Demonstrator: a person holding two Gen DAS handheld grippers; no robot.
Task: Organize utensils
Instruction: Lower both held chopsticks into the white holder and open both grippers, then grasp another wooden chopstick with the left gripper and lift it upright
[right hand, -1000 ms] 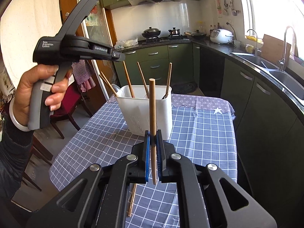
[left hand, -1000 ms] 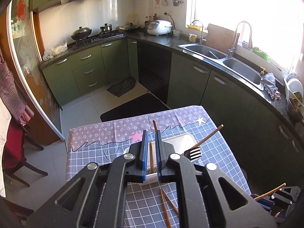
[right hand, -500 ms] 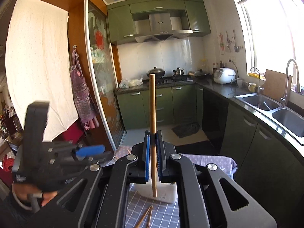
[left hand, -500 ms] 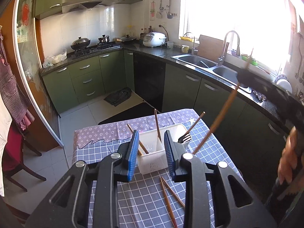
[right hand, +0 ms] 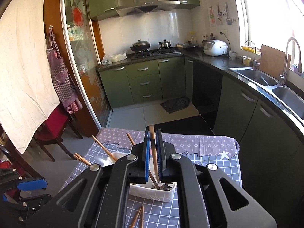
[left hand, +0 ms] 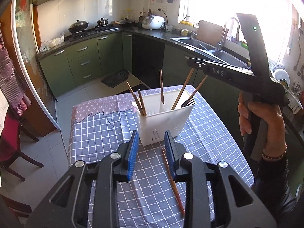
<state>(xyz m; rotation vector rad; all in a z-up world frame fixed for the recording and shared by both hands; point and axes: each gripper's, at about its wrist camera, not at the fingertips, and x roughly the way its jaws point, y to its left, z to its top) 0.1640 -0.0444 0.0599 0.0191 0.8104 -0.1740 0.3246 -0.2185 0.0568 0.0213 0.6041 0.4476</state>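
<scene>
In a green-cabinet kitchen, the left gripper (left hand: 152, 148) hangs released, its blue-padded fingers spread wide and empty, just near of a white utensil caddy (left hand: 163, 121) on the checked-cloth worktop (left hand: 98, 133); the right gripper (right hand: 153, 157) is poised above that caddy (right hand: 152, 191), clenched on a wooden chopstick (right hand: 153, 148) whose lower end reaches down into the right compartment; several chopsticks and a black fork (left hand: 188, 101) stand in the caddy; a loose pair of chopsticks (left hand: 173, 184) lies on the cloth near the caddy, well apart from either gripper's grasp.
</scene>
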